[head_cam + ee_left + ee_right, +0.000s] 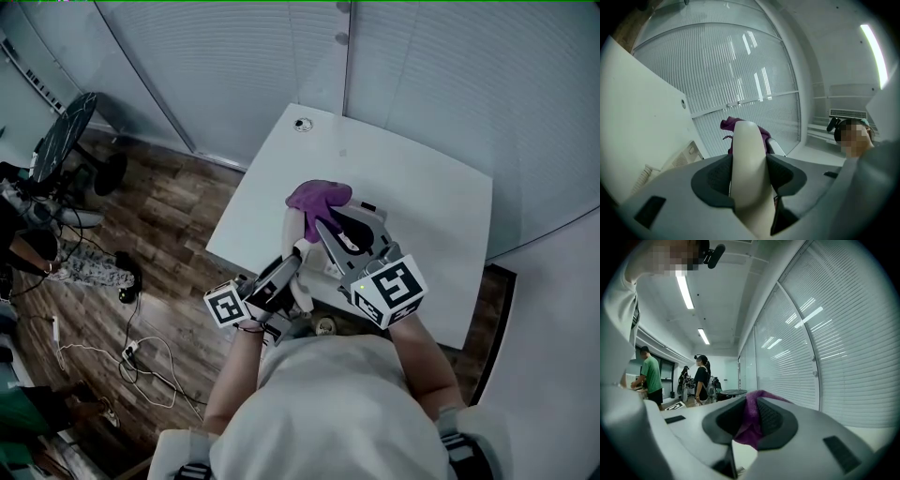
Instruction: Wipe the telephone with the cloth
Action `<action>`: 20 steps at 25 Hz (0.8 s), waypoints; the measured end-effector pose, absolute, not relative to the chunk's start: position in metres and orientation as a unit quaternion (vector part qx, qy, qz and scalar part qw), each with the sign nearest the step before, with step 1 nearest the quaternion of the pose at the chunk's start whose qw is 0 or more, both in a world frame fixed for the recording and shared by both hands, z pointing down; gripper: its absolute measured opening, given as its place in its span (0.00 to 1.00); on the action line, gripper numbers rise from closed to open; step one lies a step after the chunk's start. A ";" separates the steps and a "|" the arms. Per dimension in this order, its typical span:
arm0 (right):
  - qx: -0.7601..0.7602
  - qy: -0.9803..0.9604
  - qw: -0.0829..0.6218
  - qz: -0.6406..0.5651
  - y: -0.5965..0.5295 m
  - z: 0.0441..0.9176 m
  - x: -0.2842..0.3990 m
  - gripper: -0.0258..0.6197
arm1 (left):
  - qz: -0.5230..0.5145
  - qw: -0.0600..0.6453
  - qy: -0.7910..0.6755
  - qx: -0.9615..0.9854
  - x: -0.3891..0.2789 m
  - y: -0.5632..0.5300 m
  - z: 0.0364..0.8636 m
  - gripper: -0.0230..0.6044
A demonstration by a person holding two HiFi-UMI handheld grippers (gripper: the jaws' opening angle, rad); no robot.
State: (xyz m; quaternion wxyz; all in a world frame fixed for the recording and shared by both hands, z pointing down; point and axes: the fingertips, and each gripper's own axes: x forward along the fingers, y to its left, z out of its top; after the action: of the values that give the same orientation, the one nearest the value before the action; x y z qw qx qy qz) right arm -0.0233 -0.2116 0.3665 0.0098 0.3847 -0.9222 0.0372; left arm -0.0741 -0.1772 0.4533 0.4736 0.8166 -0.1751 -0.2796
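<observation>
Fingers [712, 180] clamp handset [747, 159] and cloth [751, 423] over white table [431, 197], blinds [843, 333] behind.

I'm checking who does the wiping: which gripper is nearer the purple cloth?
Right. The right gripper has its jaws shut on the purple cloth. The left gripper clamps the white plastic telephone handset, and the cloth shows just past that handset's far end.

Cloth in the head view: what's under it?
The white handset, clamped in the left gripper, runs beneath the cloth; its far end is hidden there.
</observation>
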 end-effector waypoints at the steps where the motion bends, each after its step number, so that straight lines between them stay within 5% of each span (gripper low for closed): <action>1: 0.381 -0.924 0.011 0.037 -0.211 0.367 -0.025 0.16 | -0.281 0.473 -0.174 0.817 -0.074 -0.178 0.453 0.39; 20: 0.333 -0.940 0.035 0.057 -0.197 0.386 -0.049 0.16 | -0.304 0.480 -0.161 0.807 -0.076 -0.181 0.446 0.39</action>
State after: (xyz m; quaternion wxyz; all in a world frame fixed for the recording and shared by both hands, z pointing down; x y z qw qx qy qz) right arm -0.0494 -0.1974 0.3865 0.0352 0.3334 -0.9404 0.0568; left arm -0.0764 -0.1811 0.4464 0.4797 0.8072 -0.1613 -0.3036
